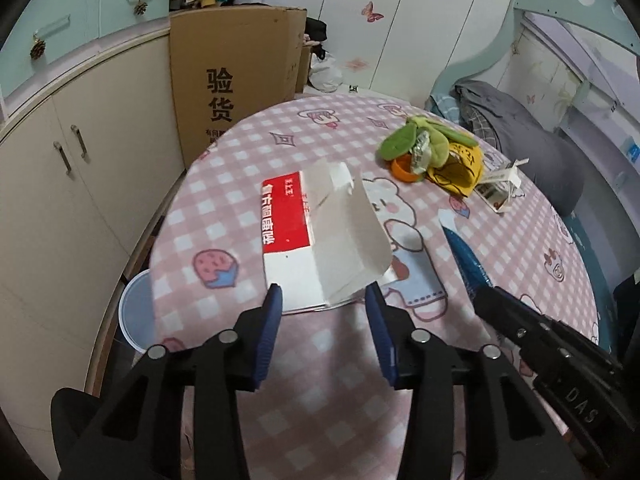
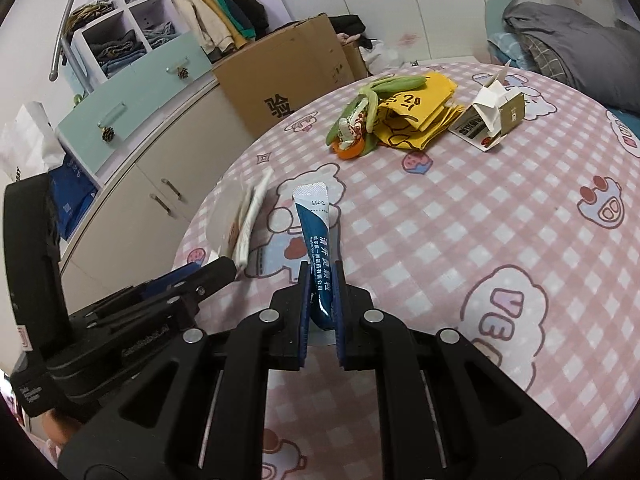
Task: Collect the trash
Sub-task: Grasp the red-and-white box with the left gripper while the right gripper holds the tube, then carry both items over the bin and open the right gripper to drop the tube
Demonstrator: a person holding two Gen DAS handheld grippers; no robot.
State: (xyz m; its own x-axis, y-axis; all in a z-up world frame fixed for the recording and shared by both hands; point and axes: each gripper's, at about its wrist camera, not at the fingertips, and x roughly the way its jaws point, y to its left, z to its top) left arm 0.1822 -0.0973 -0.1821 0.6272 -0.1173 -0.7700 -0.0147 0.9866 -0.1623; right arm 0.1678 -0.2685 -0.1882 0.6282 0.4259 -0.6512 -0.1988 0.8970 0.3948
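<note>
Left wrist view: left claw (image 1: 325,296) gapes wide, flattened carton (image 1: 316,240) dead ahead at centre frame, long axis running away upward.

Two hand-held grippers: the left hand-held gripper (image 1: 325,294) and the right hand-held gripper (image 2: 322,280); one table (image 2: 460,248) in a pink checked cloth; two flattened cartons on it, a red-and-white carton (image 1: 298,240) and a small carton (image 2: 490,120) (torn open at the top); one blue sachet (image 2: 318,240); one yellow cloth (image 2: 416,116); one green plush toy (image 1: 416,142); one orange ring (image 1: 402,170); one crinkled wrapper (image 2: 350,128); one cardboard box (image 1: 232,76); one white bucket (image 1: 134,312); two pinecone drawer pulls (both on the mint drawers).
</note>
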